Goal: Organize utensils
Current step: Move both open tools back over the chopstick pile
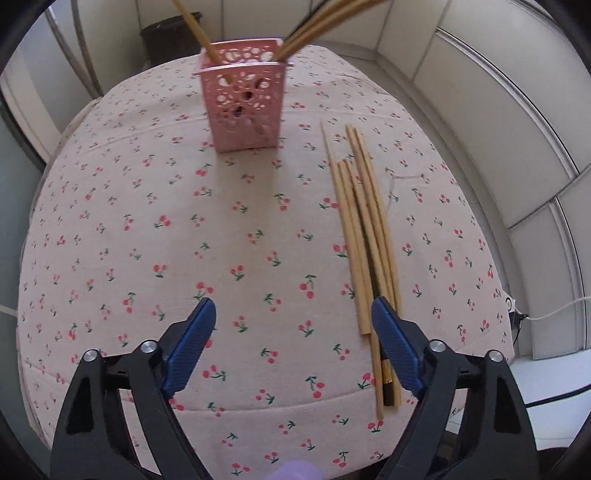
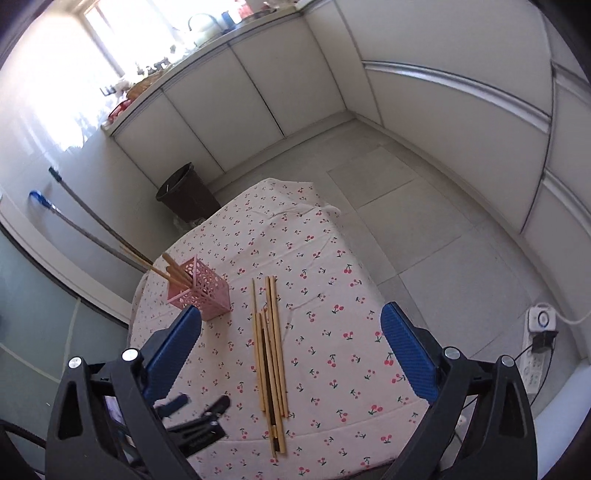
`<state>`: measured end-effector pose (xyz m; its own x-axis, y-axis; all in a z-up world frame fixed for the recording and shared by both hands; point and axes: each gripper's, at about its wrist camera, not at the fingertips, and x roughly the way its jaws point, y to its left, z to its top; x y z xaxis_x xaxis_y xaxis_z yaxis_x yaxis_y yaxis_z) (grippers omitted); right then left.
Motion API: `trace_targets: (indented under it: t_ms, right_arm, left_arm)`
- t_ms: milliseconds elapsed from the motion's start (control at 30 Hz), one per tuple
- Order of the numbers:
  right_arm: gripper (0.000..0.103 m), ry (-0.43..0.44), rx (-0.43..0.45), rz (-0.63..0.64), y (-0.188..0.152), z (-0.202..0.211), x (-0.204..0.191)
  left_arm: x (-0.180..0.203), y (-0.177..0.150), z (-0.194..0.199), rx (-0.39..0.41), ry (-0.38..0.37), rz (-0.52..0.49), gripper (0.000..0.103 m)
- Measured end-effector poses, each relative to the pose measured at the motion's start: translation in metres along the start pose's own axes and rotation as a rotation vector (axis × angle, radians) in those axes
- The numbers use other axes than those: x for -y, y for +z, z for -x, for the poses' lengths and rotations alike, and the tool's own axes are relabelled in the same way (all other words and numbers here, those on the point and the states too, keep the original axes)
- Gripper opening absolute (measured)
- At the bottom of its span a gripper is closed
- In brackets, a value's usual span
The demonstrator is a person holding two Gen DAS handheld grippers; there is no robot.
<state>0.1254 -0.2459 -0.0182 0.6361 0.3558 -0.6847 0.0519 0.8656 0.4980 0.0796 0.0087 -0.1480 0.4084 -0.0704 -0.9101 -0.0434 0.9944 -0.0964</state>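
Chopsticks (image 1: 314, 22) stand in the pink holder (image 1: 243, 107); both grippers (image 1: 295, 325) (image 2: 291, 339) gape wide, empty.

No legible text or labels anywhere.

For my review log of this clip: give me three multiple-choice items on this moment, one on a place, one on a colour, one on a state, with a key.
1. Where does the bundle of loose wooden chopsticks lie?
A. on the cherry-print tablecloth
B. on the floor
C. on the counter

2. What colour is the perforated plastic utensil holder?
A. green
B. pink
C. white

3. How do the left gripper and right gripper stand?
A. both shut on chopsticks
B. one shut
C. both open, holding nothing

Key: 1 A, the bundle rests flat on the cloth, to the right of the holder; 2 B, its walls are pink; 3 C, the blue pads stand wide apart in both wrist views.
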Motion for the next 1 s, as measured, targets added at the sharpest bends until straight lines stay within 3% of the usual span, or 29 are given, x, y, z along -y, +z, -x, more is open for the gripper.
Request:
trace_targets:
  t_ms: [100, 200, 367, 533, 667, 767, 900, 1000]
  right_arm:
    - [0.095, 0.046, -0.032, -0.104, 0.006, -0.005, 0.019]
    - [0.095, 0.066, -0.061, -0.171, 0.008, -0.009, 0.032]
    - [0.095, 0.106, -0.088, -0.239, 0.01, -0.013, 0.046]
    - [0.095, 0.116, -0.114, -0.257, 0.009, -0.017, 0.048]
    - [0.095, 0.118, -0.125, -0.263, 0.01, -0.019, 0.049]
    - [0.095, 0.116, -0.126, -0.268, 0.01, -0.019, 0.05]
    - [0.095, 0.112, -0.14, -0.278, 0.01, -0.02, 0.052]
    - [0.095, 0.108, -0.149, -0.276, 0.009, -0.023, 0.052]
  left_arm:
    - [0.007, 0.005, -0.008, 0.047, 0.023, -0.012, 0.069]
    - [0.001, 0.023, -0.021, 0.064, -0.025, 0.096, 0.063]
    - [0.009, 0.034, -0.046, 0.043, -0.005, 0.131, 0.054]
    - [0.017, 0.048, -0.051, 0.099, 0.038, 0.13, 0.053]
    - [0.019, 0.054, -0.064, 0.079, 0.049, 0.142, 0.051]
    - [0.033, 0.052, -0.067, 0.076, 0.101, 0.063, 0.048]
    - [0.039, 0.052, -0.067, 0.057, 0.103, 0.028, 0.047]
    - [0.048, 0.056, -0.069, 0.015, 0.119, -0.031, 0.028]
